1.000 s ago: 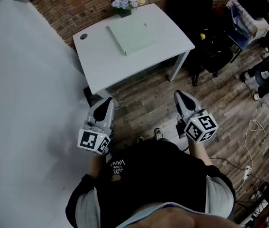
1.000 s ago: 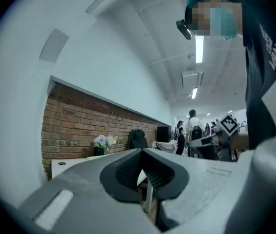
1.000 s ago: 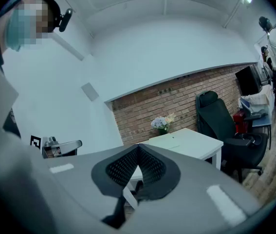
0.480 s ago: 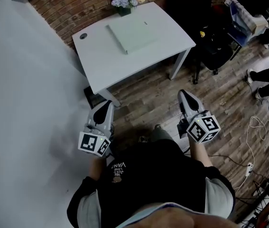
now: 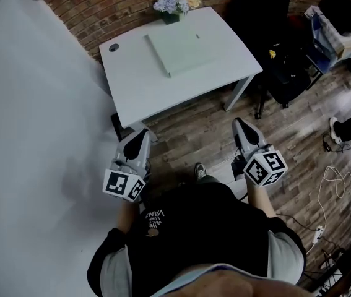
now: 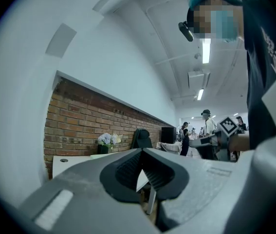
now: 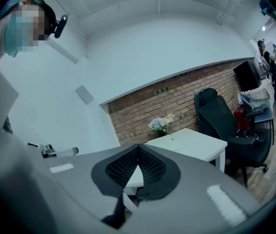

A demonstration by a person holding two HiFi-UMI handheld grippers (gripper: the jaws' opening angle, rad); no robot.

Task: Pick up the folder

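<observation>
The left gripper (image 5: 143,133) is held over the wooden floor (image 5: 187,129), on the near side of the worktop (image 5: 137,88) and level with its left half. It is close to the worktop's front edge but not touching it. In the left gripper view its jaws are pressed together with nothing between them, and they point level toward the worktop.

The worktop is a white table against a brick wall (image 5: 95,8), with a white wall (image 5: 33,116) along its left side. A round cable hole (image 5: 113,47) sits in its back left corner. The folder (image 5: 181,49), pale green and closed, lies flat on the back half of the worktop, a little right of centre. Its far edge is just beside a pot of flowers (image 5: 178,4) standing at the worktop's back edge.

The right gripper (image 5: 236,122) is also over the floor, in front of the worktop's right front leg and clear of it. Its jaws are closed on each other and hold nothing. Both grippers are well apart from the folder. A black chair (image 5: 283,73) stands just to the right of the worktop.
</observation>
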